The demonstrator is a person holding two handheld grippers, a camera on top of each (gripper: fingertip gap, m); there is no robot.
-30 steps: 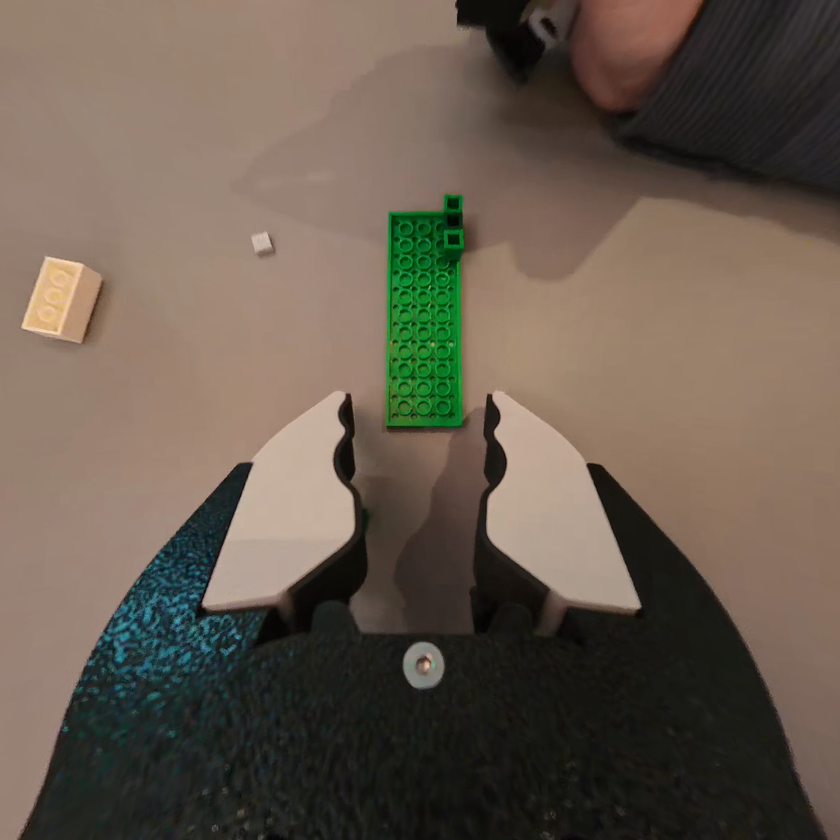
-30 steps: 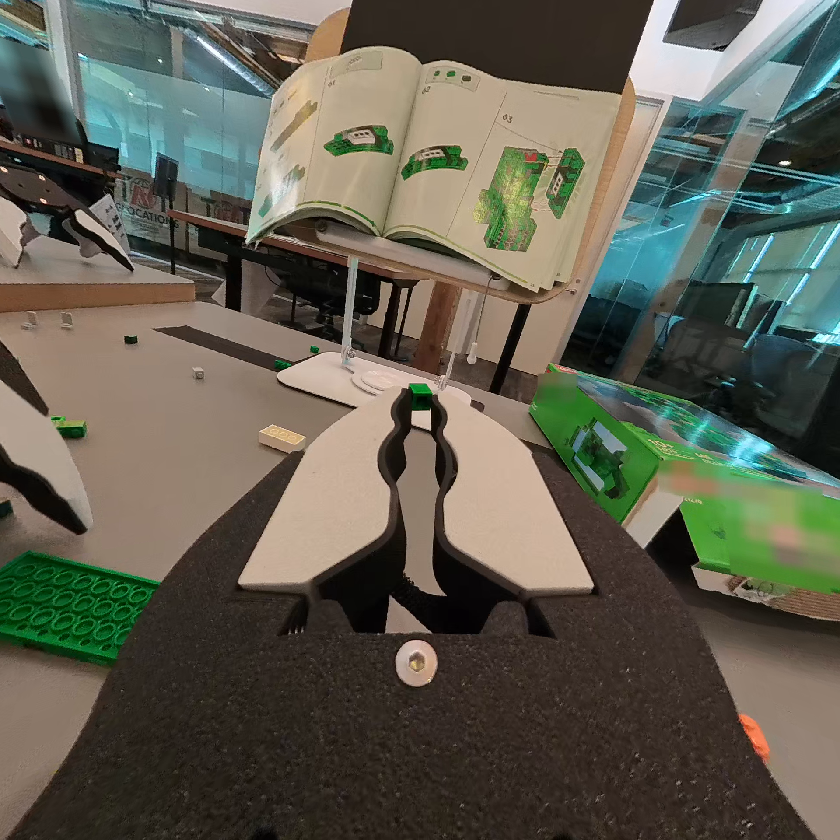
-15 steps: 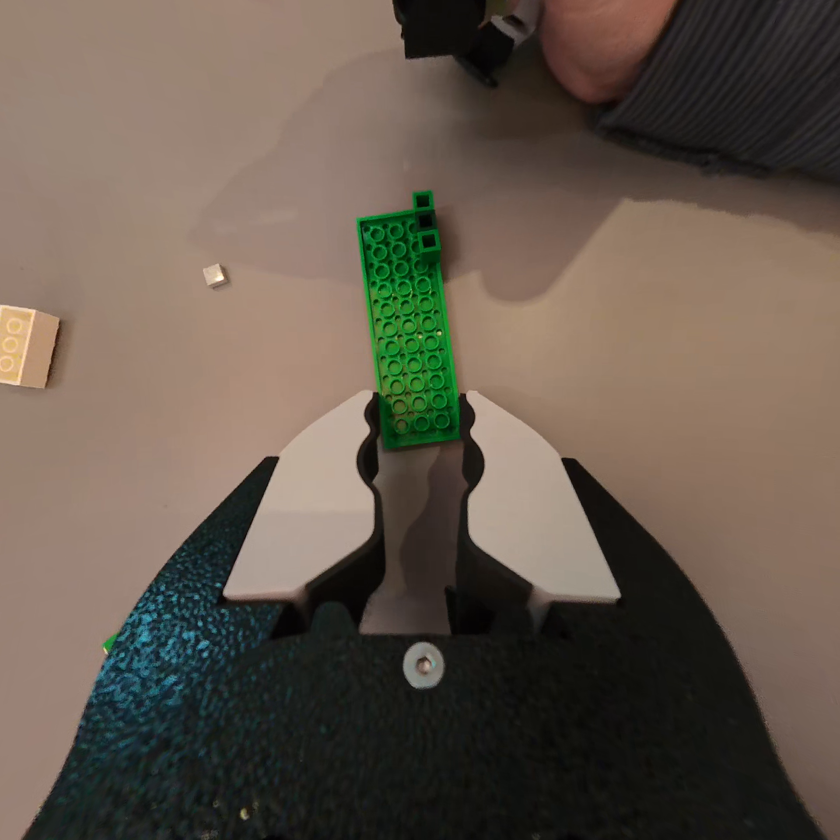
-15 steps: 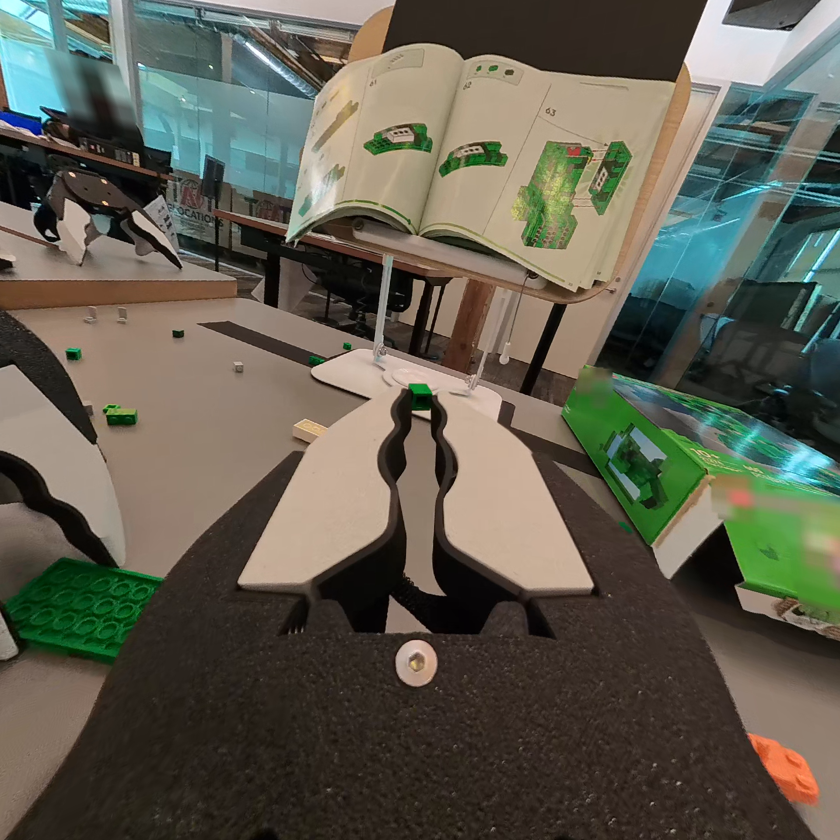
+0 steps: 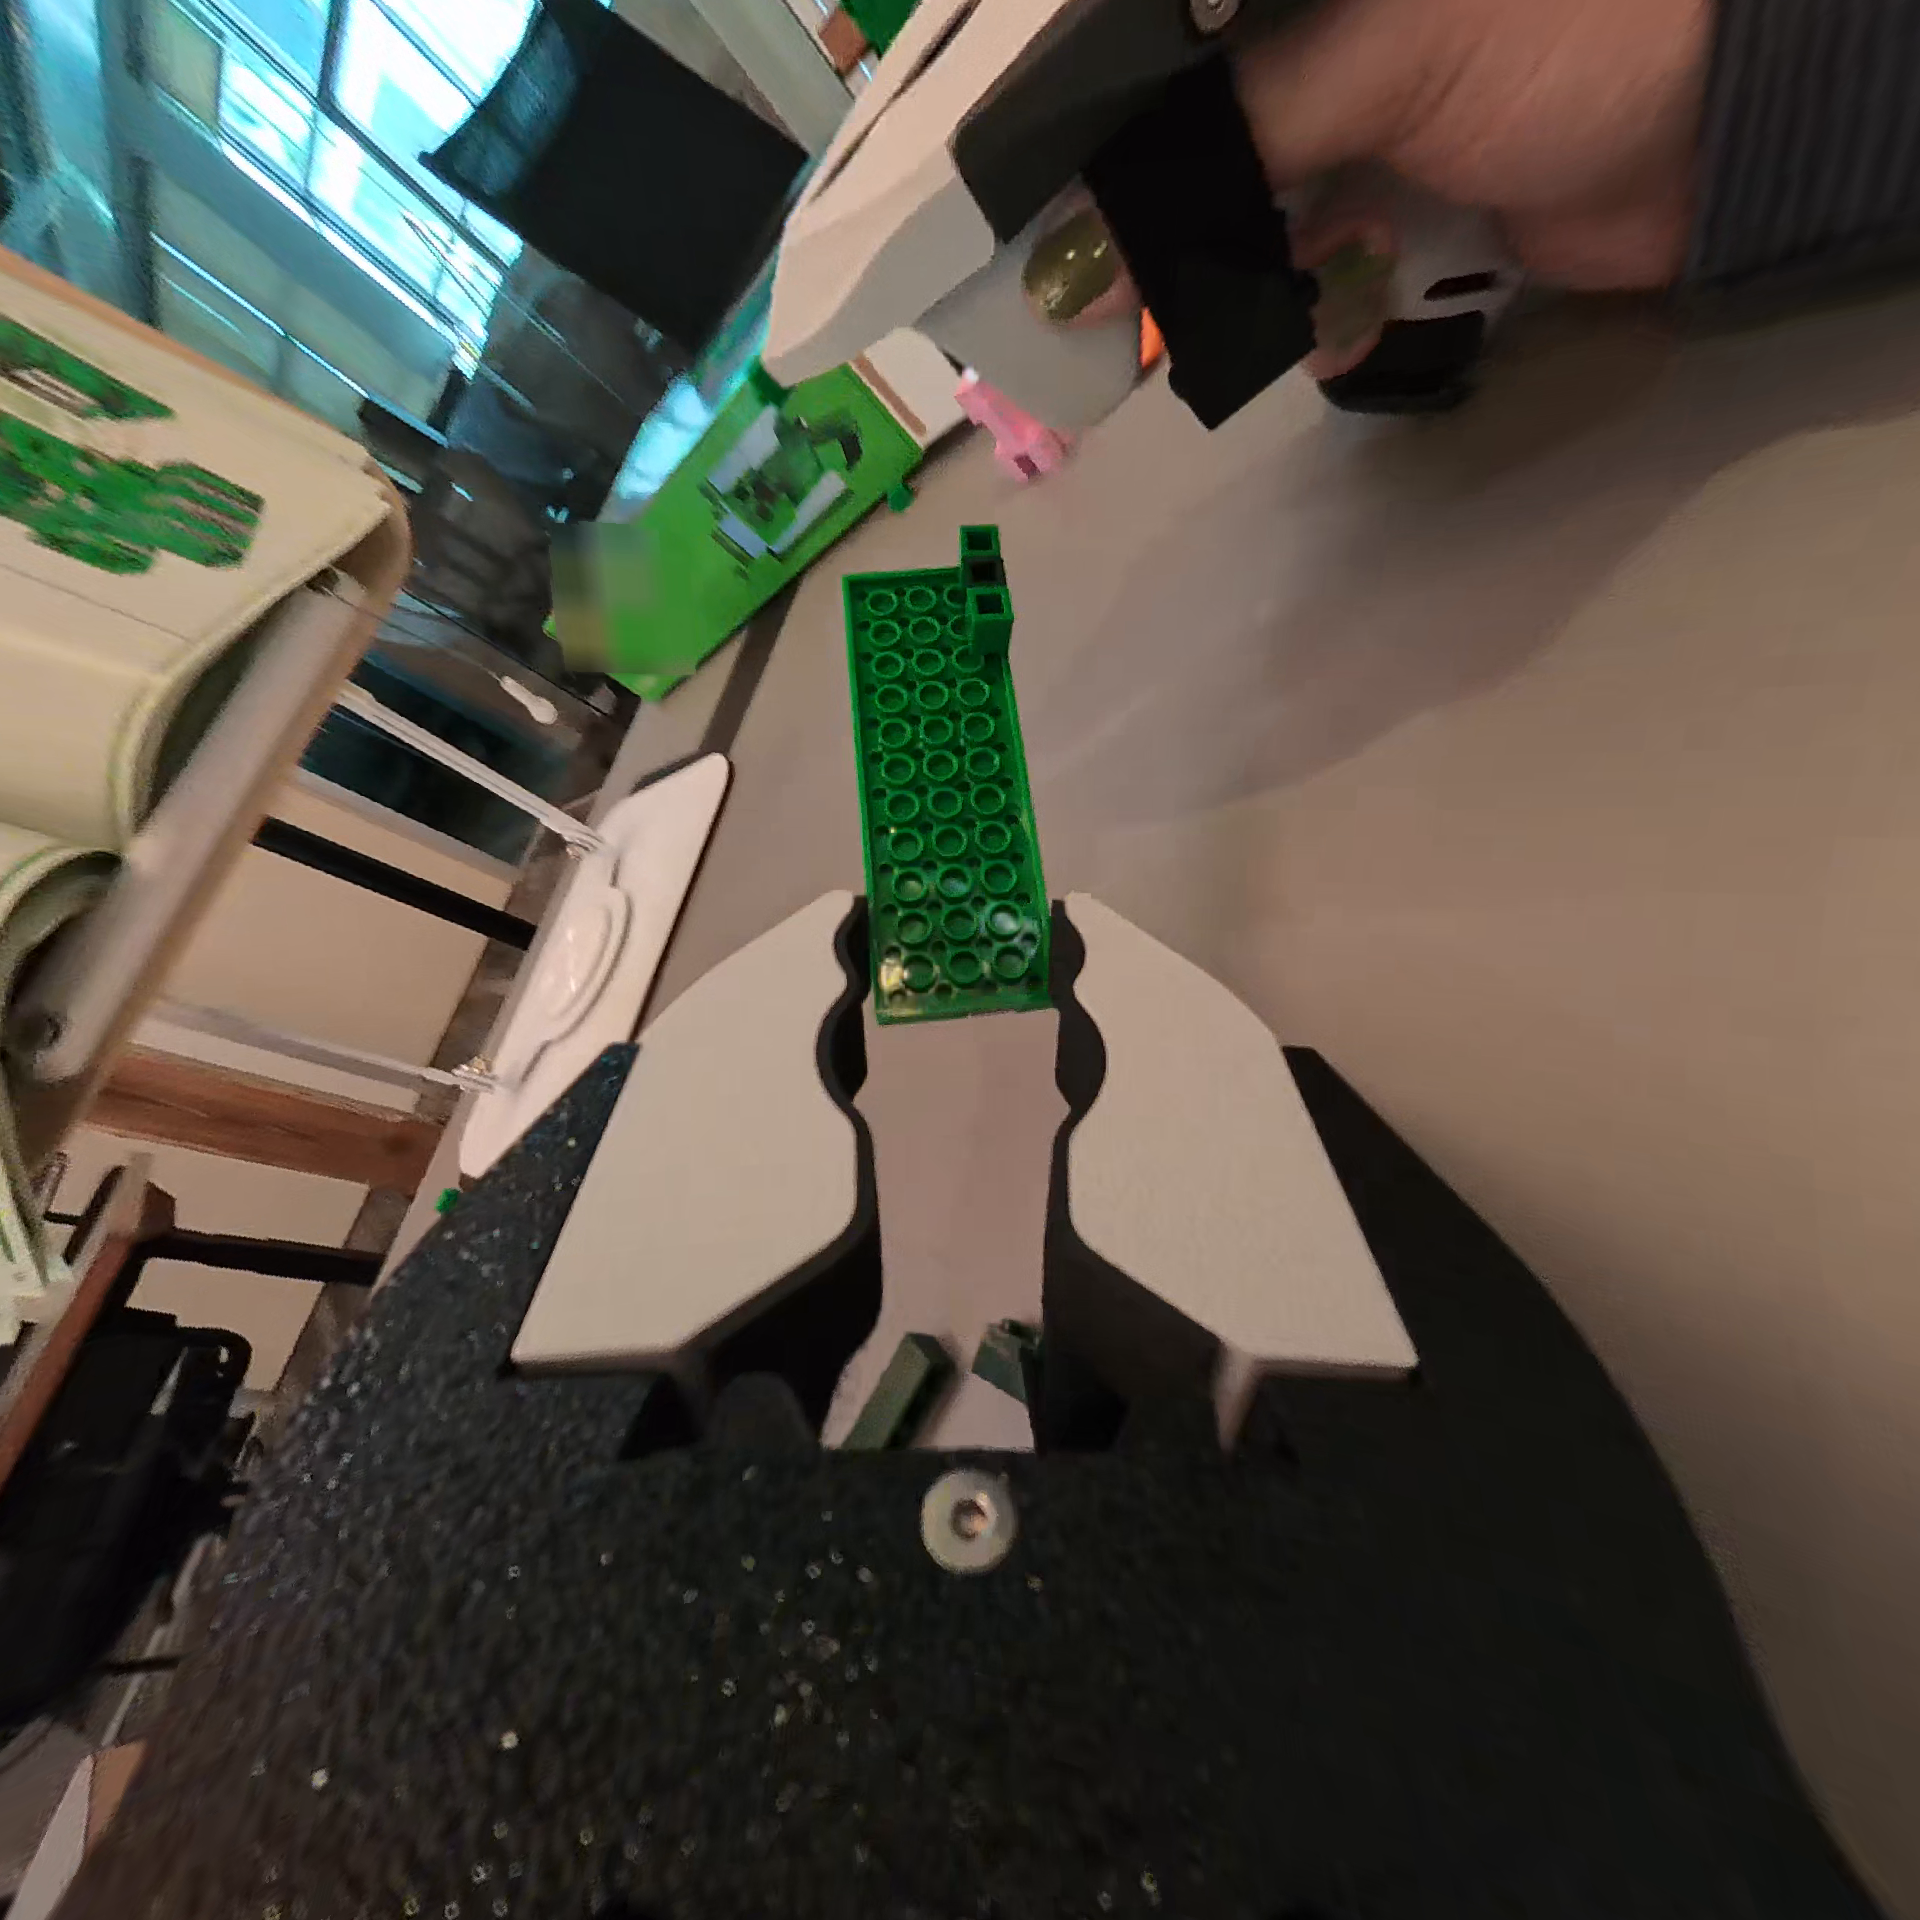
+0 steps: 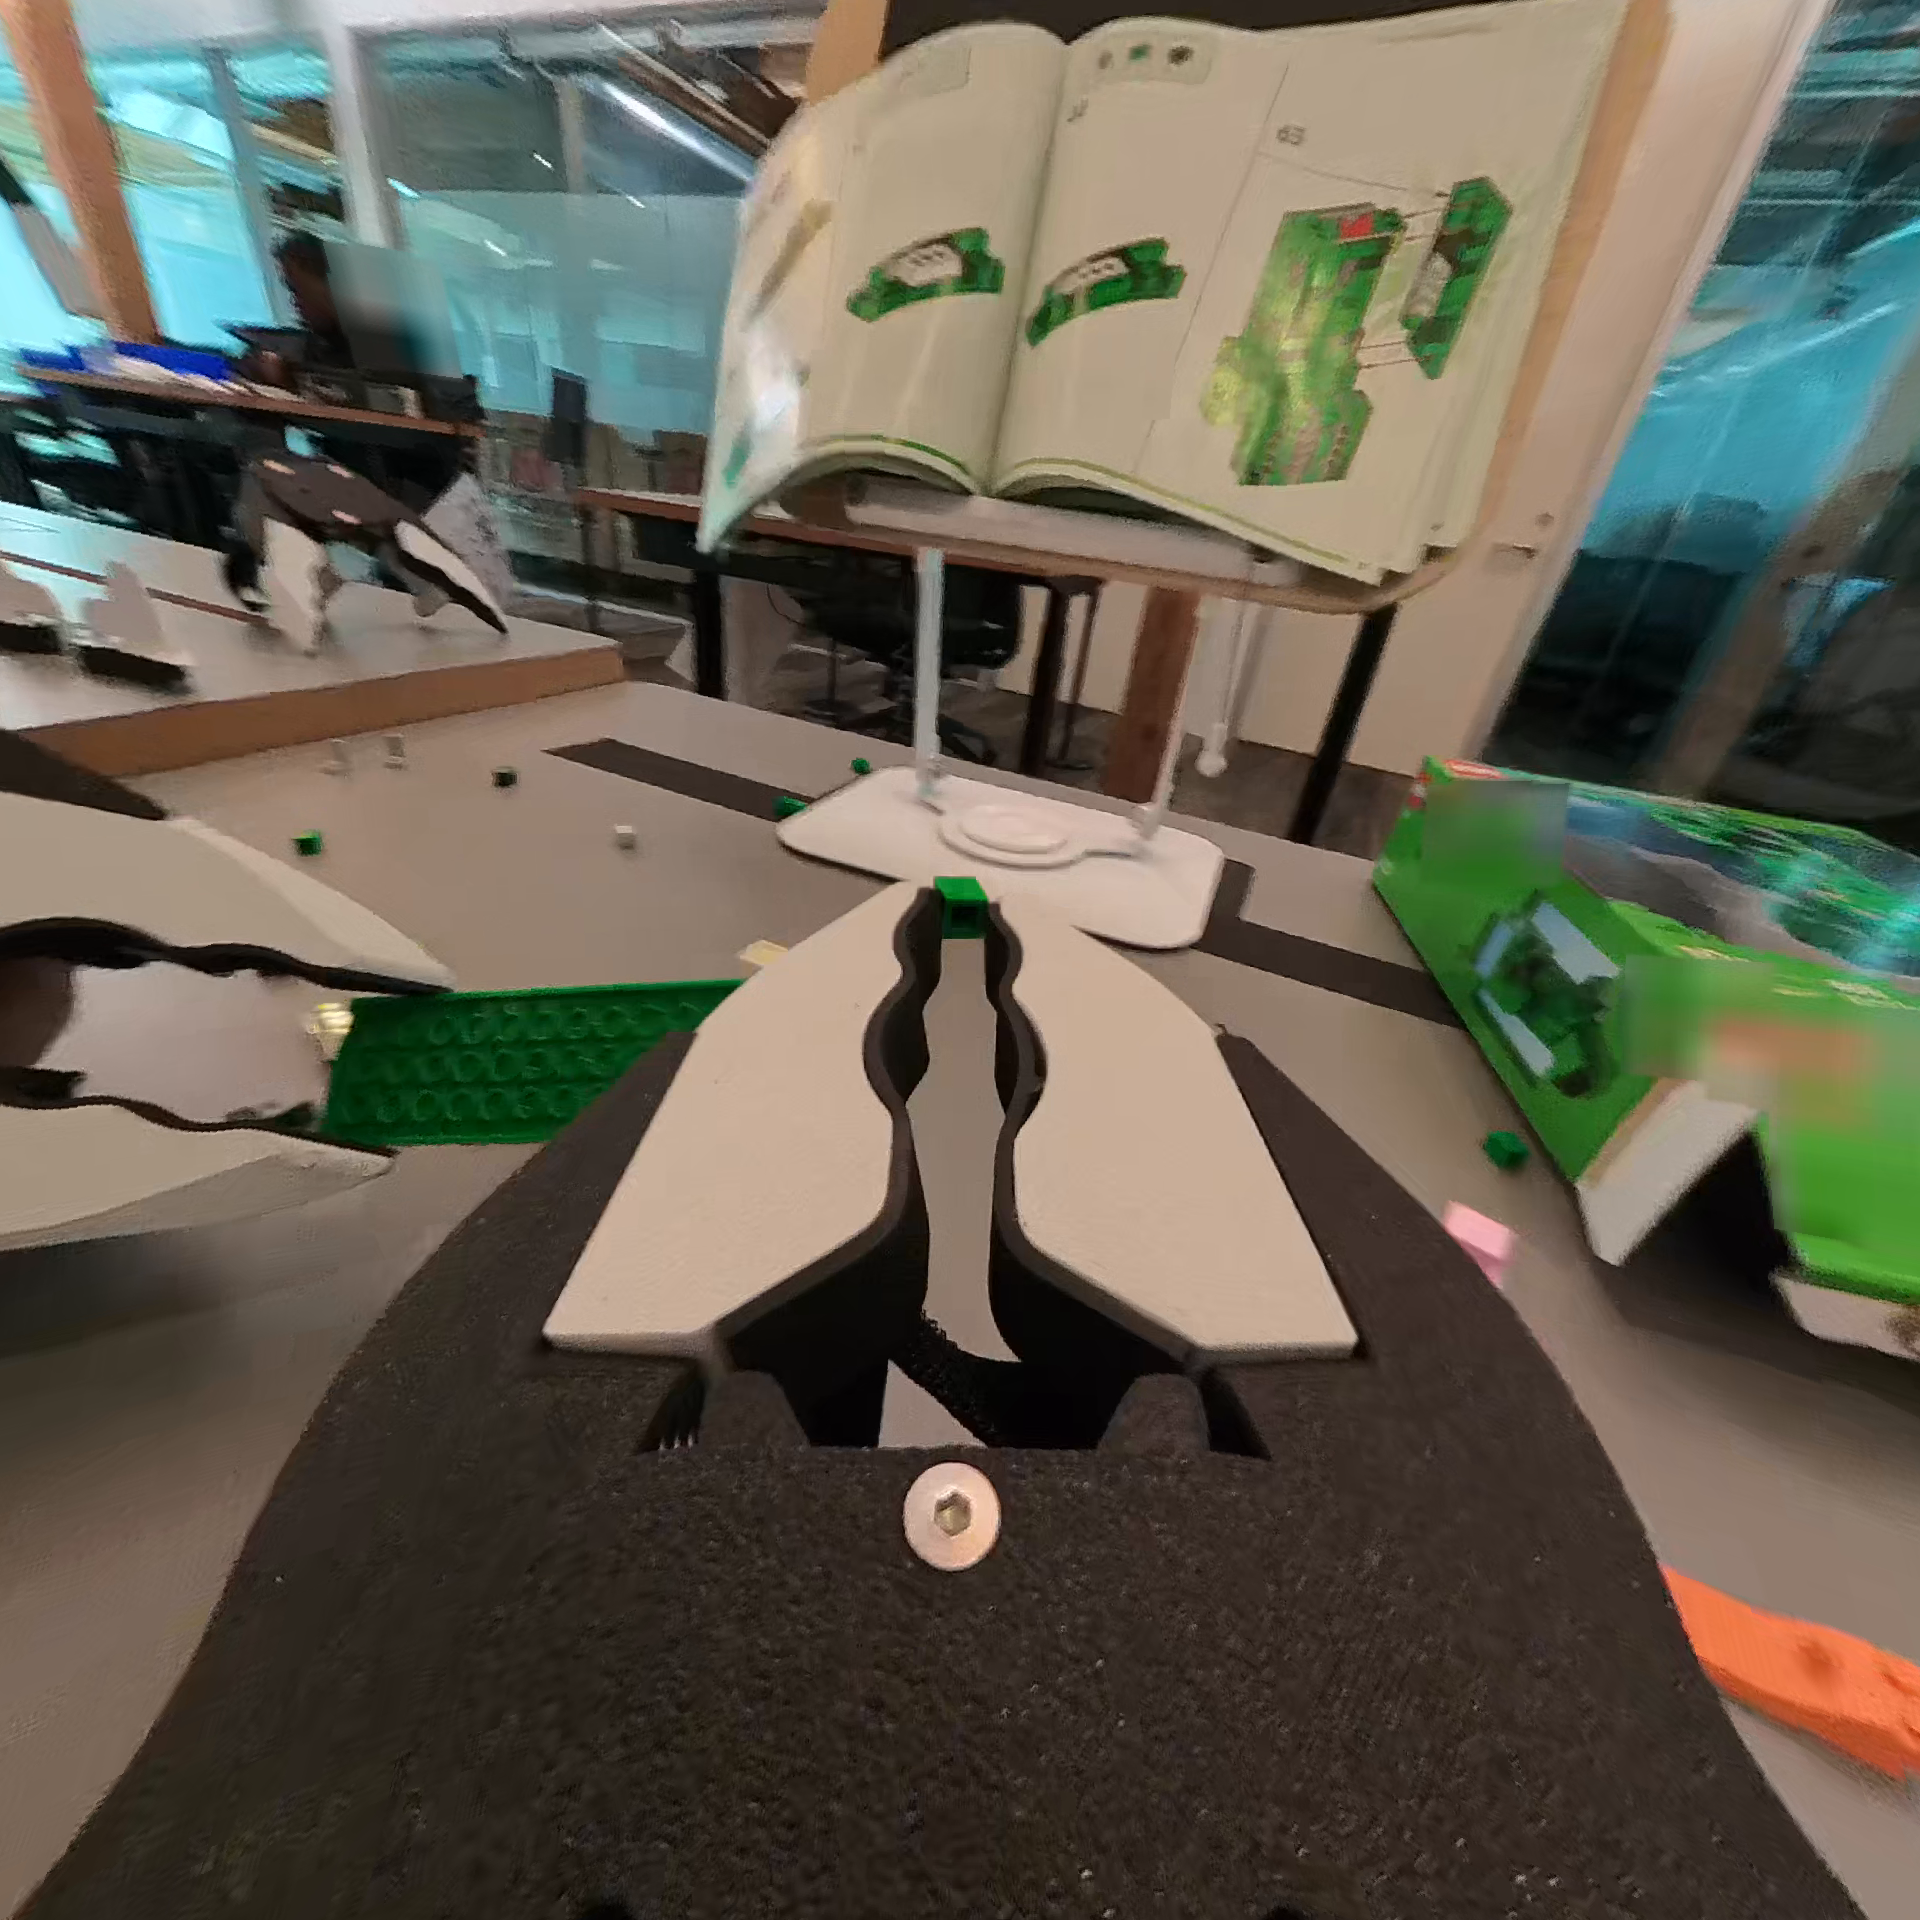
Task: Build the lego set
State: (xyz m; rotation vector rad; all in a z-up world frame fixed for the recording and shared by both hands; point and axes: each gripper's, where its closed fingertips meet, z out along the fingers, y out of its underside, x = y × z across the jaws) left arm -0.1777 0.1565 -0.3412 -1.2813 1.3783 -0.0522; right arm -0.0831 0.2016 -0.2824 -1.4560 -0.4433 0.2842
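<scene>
My left gripper [image 5: 956, 961] is shut on the near end of a long green plate [image 5: 940, 790] and holds it lifted and tilted above the grey table. Small green bricks [image 5: 985, 592] sit at the plate's far right corner. In the right wrist view the plate [image 6: 488, 1060] shows at the left, held by the left gripper [image 6: 312, 1049]. My right gripper [image 6: 958, 914] is shut on a small green brick [image 6: 958, 906] at its fingertips. It also shows in the left wrist view [image 5: 935, 260], above the plate's far end, held by a hand.
An open instruction book [image 6: 1122, 291] stands on a white-based stand [image 6: 1008, 842] at the table's back. A green set box [image 6: 1662, 1018] lies at the right. A pink piece [image 6: 1481, 1236], an orange tool [image 6: 1808, 1673] and several small loose bricks lie on the table [image 6: 468, 883]. Spacing between my two grippers at the tips: around 12 cm.
My left gripper closed on the plate's near end and lifted it off the table, tilting. My right gripper, still holding the small brick, moved closer to the plate.
</scene>
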